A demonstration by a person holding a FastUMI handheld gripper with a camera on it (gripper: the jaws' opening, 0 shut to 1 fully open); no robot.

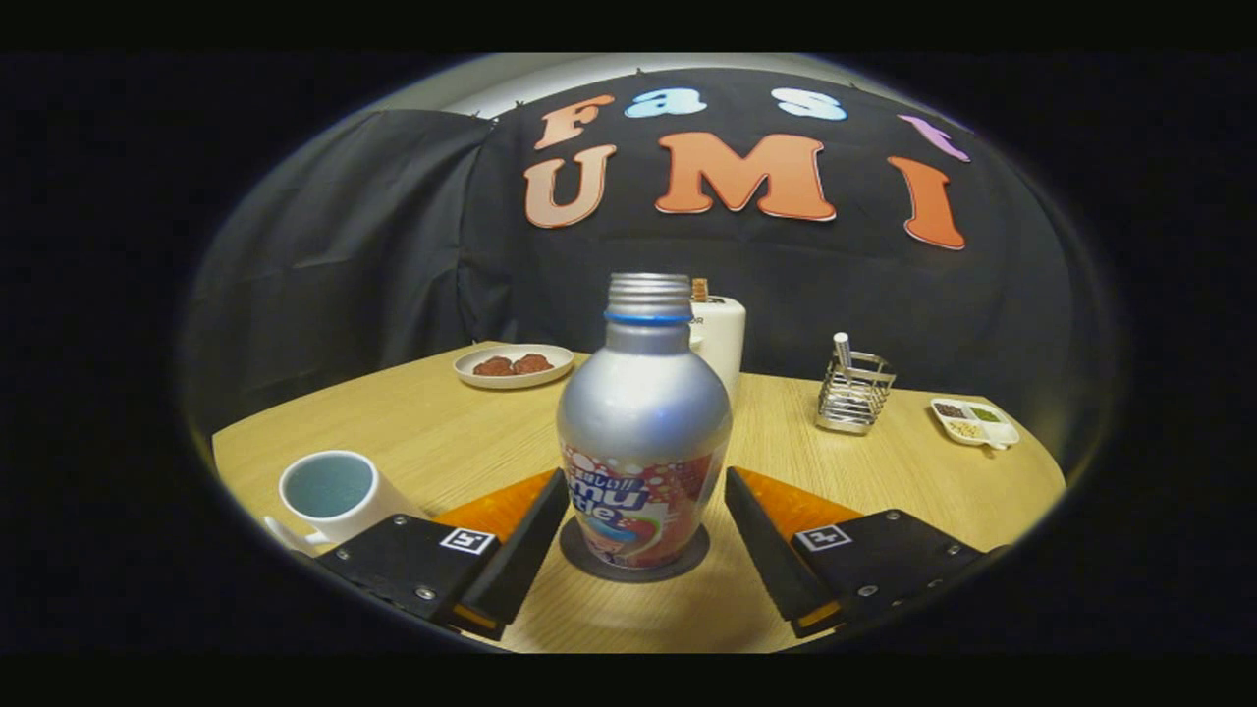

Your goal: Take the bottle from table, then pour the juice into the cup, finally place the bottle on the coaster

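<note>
A silver metal bottle (643,412) with a colourful label and no cap stands upright on a dark round coaster (587,558) on the wooden table (442,422). My gripper (646,481) is open. Its two black fingers flank the bottle's lower body, each tip right at the bottle's side with no clear squeeze. A white cup (329,488) with a bluish inside stands to the left of the left finger (525,545).
Behind the bottle stands a white appliance (722,339). A plate (514,365) with brown food lies at the back left. A wire holder (852,393) and a small divided dish (974,422) sit at the back right.
</note>
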